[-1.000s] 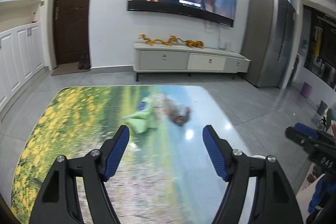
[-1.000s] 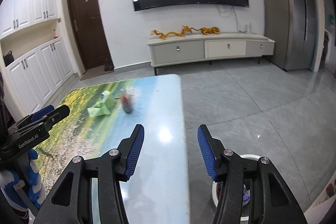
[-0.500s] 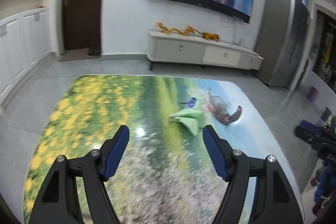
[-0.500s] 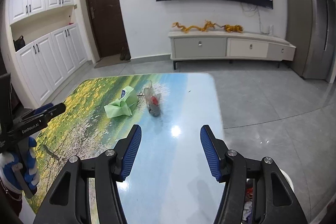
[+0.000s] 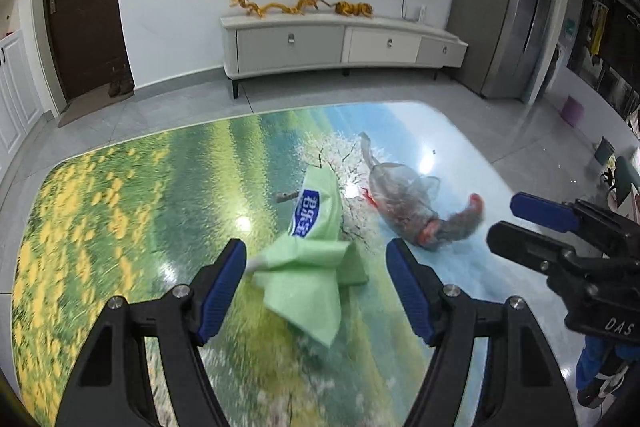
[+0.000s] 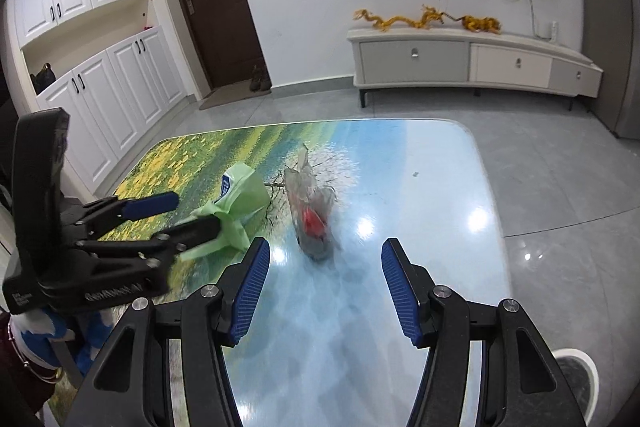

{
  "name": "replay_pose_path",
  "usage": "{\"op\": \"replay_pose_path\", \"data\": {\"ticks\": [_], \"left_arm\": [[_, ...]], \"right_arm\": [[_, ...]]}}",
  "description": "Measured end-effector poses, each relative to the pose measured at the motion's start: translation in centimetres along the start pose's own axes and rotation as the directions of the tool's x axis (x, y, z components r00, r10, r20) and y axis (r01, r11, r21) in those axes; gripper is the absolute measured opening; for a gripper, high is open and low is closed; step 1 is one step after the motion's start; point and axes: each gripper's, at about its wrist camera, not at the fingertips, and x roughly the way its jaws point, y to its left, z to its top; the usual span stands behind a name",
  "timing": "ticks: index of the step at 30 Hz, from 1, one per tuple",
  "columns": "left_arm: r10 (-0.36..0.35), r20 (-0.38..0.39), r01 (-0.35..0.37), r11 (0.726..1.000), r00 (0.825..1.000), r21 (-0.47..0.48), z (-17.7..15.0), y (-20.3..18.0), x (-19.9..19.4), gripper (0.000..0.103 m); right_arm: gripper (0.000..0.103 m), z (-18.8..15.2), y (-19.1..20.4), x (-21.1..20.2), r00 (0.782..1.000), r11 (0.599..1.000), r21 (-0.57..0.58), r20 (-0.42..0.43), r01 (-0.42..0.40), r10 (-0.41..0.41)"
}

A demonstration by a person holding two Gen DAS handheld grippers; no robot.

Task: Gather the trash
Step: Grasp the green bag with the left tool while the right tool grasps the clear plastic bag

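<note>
A crumpled green wrapper (image 5: 320,267) with a blue label lies on the landscape-printed table (image 5: 120,227). My left gripper (image 5: 316,251) is open, low over the table, with the wrapper between its fingers and the pads apart from it. Right of the wrapper lies a clear plastic bag (image 5: 404,203) with red scraps inside. My right gripper (image 6: 326,247) is open just short of that clear bag (image 6: 312,215), with nothing between its fingers. Each view also shows the other gripper: the right gripper (image 5: 506,219) and the left gripper (image 6: 196,213) at the green wrapper (image 6: 244,191).
A white-rimmed bin (image 6: 576,359) stands on the grey floor beside the table's right edge (image 6: 486,187). Beyond the table are a low white TV cabinet (image 6: 472,61), a wall TV, a dark door and white cupboards at the left. A person's blue-gloved hand (image 6: 40,327) holds the left gripper.
Both grippers have moved forward and down toward the trash. The green wrapper now lies between the left fingers, and the clear bag is close ahead of the right fingers, which stand slightly wider.
</note>
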Motion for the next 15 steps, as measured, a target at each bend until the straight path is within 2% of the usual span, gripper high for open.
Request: {"op": "replay_pose_path", "data": {"ticks": [7,9,12,14,15], "left_arm": [[-0.026,-0.058,0.024,0.999,0.998,-0.022,0.7,0.5,2.6,0.07],[-0.035,-0.068,0.033,0.999,0.997,-0.028,0.7,0.4,3.0,0.07],[-0.047,-0.082,0.045,0.998,0.996,-0.035,0.7,0.3,3.4,0.06],[-0.057,-0.079,0.054,0.998,0.995,-0.039,0.5,0.2,3.3,0.055],[-0.061,-0.078,0.058,0.998,0.995,-0.038,0.3,0.1,3.2,0.054]], "right_arm": [[0.057,1.0,-0.6,3.5,0.999,0.999,0.031,-0.031,-0.034,0.035],[0.051,1.0,-0.7,4.3,0.998,0.998,0.039,-0.047,-0.041,0.043],[0.033,1.0,-0.7,5.0,0.997,0.998,0.04,-0.065,-0.044,0.046],[0.016,0.7,-0.7,5.0,0.996,0.998,0.039,-0.074,-0.053,0.056],[0.015,0.5,-0.7,5.0,0.995,0.998,0.039,-0.076,-0.057,0.06]]}}
